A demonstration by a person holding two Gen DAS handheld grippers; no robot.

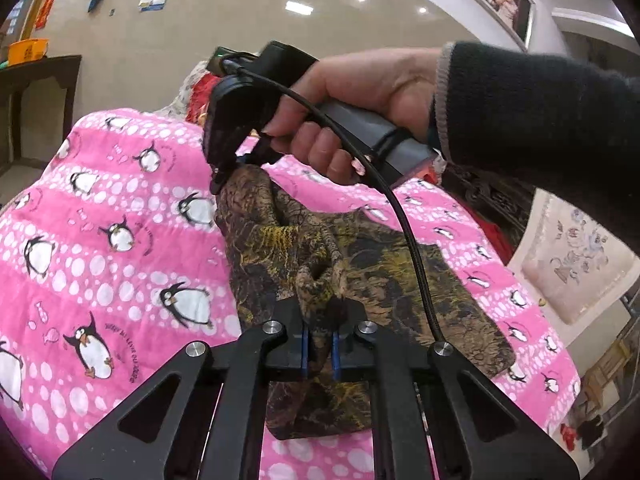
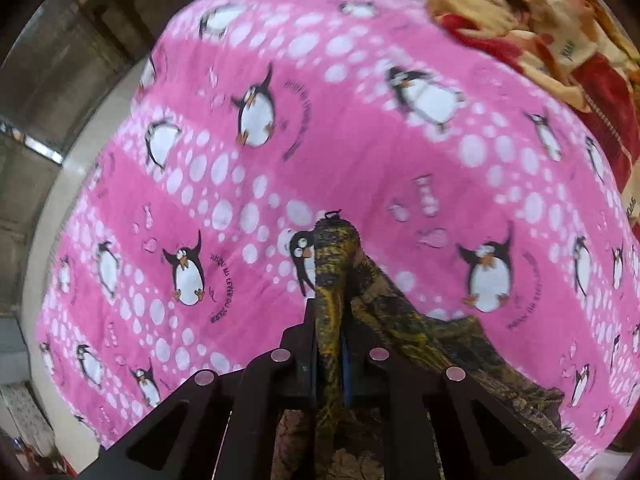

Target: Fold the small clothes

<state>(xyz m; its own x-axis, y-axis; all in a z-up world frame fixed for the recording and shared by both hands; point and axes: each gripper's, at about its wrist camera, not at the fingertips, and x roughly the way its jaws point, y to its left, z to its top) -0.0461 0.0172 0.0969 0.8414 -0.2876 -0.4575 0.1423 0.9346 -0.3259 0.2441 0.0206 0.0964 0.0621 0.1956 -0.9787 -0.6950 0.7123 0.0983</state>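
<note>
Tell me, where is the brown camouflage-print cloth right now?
The brown camouflage-print cloth lies mid-frame in the left wrist view on the pink penguin-print blanket, pinched at two spots by the left gripper and the right gripper.

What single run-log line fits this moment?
left gripper: shut on camouflage garment | right gripper: shut on same garment | garment: partly lifted off pink penguin blanket | fold: not done
</note>
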